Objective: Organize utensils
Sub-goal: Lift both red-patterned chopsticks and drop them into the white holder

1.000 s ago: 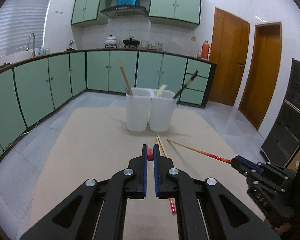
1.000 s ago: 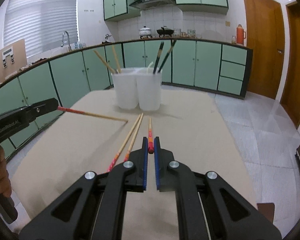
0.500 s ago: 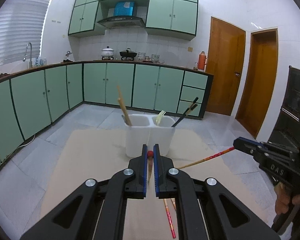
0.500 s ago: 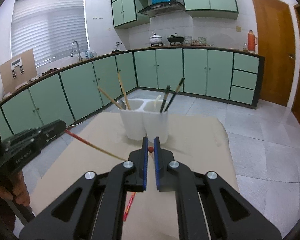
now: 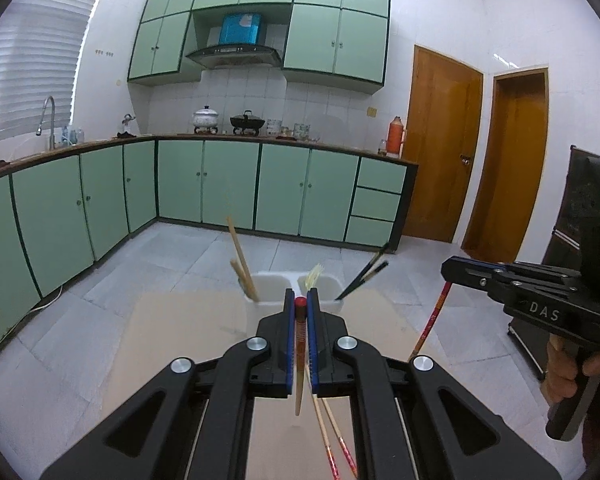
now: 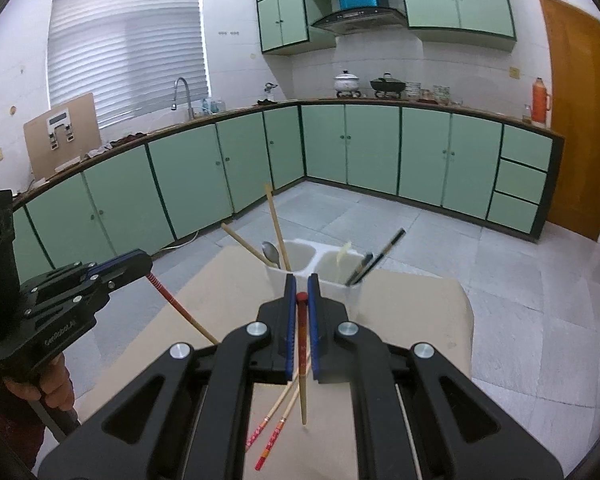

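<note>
Two matte black handheld grippers, each with blue pads lining the inner faces of its fingers and round silver screws at the linkage joints. The right gripper (image 5: 456,272) carries pale raised lettering on its side above a pistol handle; the left gripper (image 6: 140,264) has faint white lettering. A bare-skinned hand (image 6: 56,388) wraps the left gripper's handle, beside a dark red sleeve.
</note>
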`<state>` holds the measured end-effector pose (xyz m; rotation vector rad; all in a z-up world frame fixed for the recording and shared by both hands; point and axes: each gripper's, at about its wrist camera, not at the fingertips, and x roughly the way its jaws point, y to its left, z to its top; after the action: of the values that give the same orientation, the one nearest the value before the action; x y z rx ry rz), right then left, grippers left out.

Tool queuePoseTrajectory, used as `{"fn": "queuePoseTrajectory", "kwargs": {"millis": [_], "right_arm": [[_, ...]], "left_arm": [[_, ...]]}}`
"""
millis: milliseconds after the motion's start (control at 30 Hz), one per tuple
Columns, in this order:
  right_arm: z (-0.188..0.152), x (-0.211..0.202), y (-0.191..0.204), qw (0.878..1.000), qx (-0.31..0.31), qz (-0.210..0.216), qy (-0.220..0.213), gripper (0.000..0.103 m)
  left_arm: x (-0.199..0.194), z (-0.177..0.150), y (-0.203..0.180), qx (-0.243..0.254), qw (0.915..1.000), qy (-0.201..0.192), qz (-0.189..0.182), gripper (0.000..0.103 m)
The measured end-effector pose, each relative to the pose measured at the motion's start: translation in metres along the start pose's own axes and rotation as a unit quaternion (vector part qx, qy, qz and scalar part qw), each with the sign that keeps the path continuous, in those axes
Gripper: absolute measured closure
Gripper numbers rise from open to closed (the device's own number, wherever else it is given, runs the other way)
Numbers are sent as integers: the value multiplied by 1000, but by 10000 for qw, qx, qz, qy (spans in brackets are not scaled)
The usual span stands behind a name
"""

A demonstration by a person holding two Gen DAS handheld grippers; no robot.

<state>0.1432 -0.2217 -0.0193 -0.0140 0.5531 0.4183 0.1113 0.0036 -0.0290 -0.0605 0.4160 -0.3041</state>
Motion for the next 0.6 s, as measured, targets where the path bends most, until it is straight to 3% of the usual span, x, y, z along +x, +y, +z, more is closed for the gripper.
{"fn": "queuePoseTrajectory", "kwargs": {"millis": [233, 600], "right_arm": [[41, -6, 1, 9995, -23, 185, -265, 98], [114, 11, -13, 9972, -57, 94, -739, 98]], "left_arm": [[-4, 33, 0, 49, 9994, -326, -65, 98], [14, 97, -5, 283, 9951, -942, 12, 98]]}}
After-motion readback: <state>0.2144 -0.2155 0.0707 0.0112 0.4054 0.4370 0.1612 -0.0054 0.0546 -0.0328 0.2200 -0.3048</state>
